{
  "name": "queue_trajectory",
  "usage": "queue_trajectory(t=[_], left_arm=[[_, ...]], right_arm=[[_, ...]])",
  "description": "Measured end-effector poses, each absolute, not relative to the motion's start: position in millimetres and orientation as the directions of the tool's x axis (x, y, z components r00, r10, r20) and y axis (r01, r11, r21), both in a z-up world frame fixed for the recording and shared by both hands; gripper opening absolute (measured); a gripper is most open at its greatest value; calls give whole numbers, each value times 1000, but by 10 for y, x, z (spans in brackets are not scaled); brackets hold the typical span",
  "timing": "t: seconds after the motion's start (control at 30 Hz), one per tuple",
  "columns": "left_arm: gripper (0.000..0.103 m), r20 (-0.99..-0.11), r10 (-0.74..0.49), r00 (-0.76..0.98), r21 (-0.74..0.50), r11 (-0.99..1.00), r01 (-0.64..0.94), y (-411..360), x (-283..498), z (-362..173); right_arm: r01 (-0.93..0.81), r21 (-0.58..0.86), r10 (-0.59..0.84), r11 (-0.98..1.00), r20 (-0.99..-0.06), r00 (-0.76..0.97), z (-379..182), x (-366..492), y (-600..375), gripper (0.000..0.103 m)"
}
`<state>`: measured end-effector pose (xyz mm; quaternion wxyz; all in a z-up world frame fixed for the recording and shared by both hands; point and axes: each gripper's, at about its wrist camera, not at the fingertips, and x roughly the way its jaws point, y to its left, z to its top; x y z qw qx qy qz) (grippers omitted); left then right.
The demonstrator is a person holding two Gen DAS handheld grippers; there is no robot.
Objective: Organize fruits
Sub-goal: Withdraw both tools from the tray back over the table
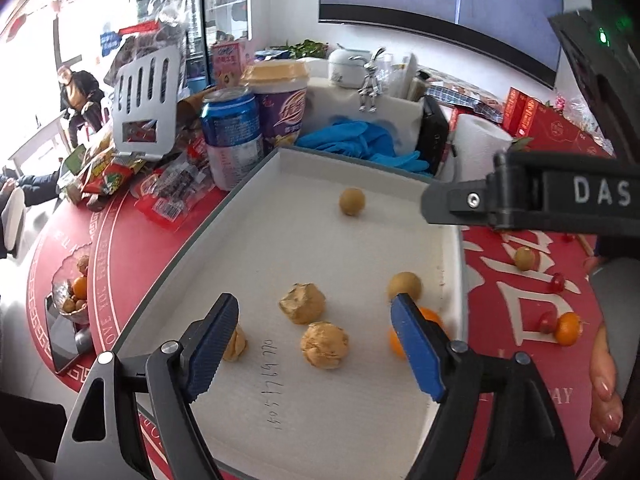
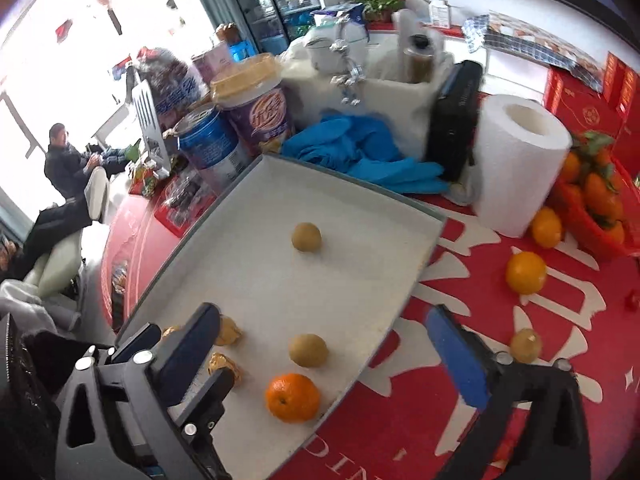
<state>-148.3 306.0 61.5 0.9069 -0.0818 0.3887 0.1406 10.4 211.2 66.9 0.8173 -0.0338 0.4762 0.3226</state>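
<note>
Fruits (image 1: pixel 324 345) lie loose in the tray (image 1: pixel 256 216); each hand-held gripper (image 1: pixel 316 348) (image 2: pixel 324 354) gapes wide, empty

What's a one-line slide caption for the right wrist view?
Open right gripper above white tray holding an orange, two longans and walnuts; more fruit lies on the red tablecloth.

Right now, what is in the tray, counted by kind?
Walnuts: 3
Longans: 2
Orange: 1
Total in the tray: 6
</note>
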Motion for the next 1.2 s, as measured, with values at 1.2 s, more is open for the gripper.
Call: queue_trajectory(t=[1.2], left_arm=[[83,-792,-27,610,38,995,93,1392,-1026,373]], right_arm=[[-146,-3,78,989,-835,545,-12,10,-507,103]])
